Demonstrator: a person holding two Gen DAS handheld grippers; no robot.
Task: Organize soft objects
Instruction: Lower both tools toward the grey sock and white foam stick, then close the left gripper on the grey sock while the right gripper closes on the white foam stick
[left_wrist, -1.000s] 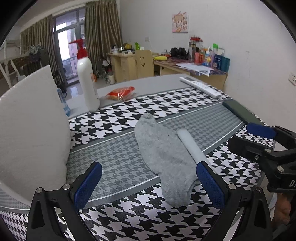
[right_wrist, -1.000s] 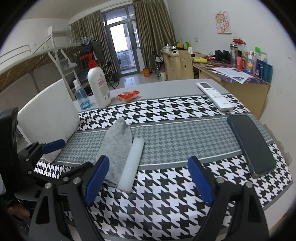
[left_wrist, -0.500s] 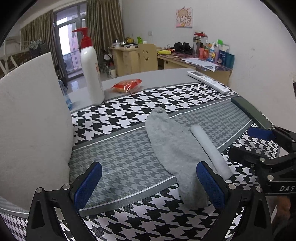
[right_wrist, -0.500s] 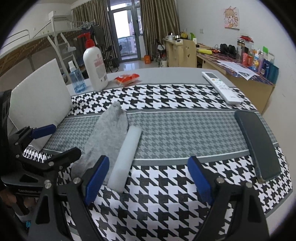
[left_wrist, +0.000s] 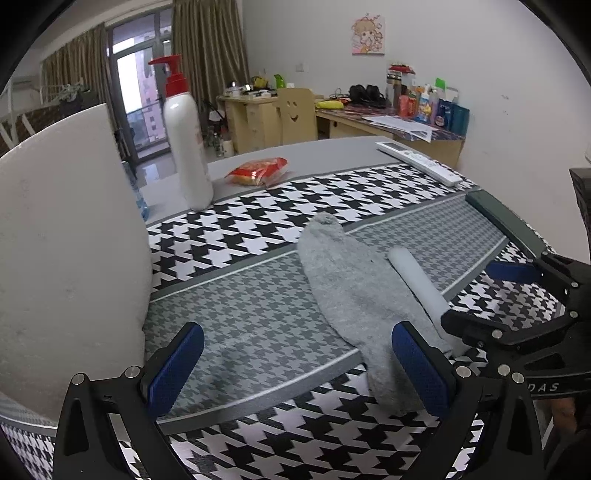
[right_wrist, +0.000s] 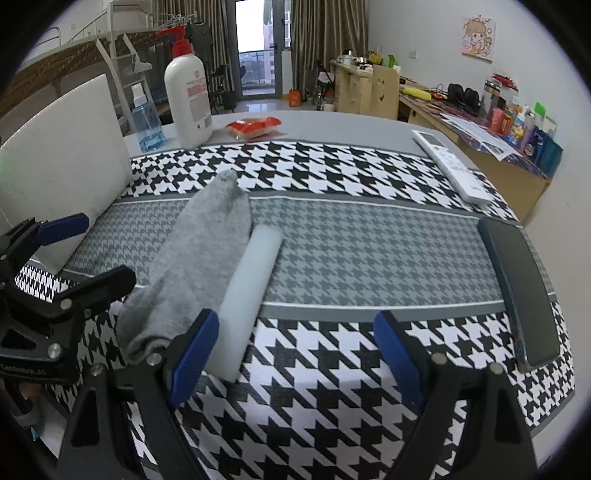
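A grey sock (left_wrist: 354, 295) lies flat on the houndstooth cloth (left_wrist: 258, 236), its cuff toward me. A pale foam cylinder (left_wrist: 417, 280) lies along its right side, touching it. My left gripper (left_wrist: 295, 365) is open and empty, low over the cloth, its right finger beside the sock's cuff. In the right wrist view the sock (right_wrist: 199, 254) and cylinder (right_wrist: 247, 295) lie just ahead and left. My right gripper (right_wrist: 295, 358) is open and empty, its left finger next to the cylinder's near end.
A white foam board (left_wrist: 62, 258) stands at the left. A pump bottle (left_wrist: 186, 147), a red snack packet (left_wrist: 258, 171), a white remote (right_wrist: 452, 168) and a dark phone (right_wrist: 521, 284) lie on the table. A blue bottle (right_wrist: 146, 118) stands behind the board.
Both grippers have moved forward and lower toward the sock and cylinder. The sock and cylinder have not moved.
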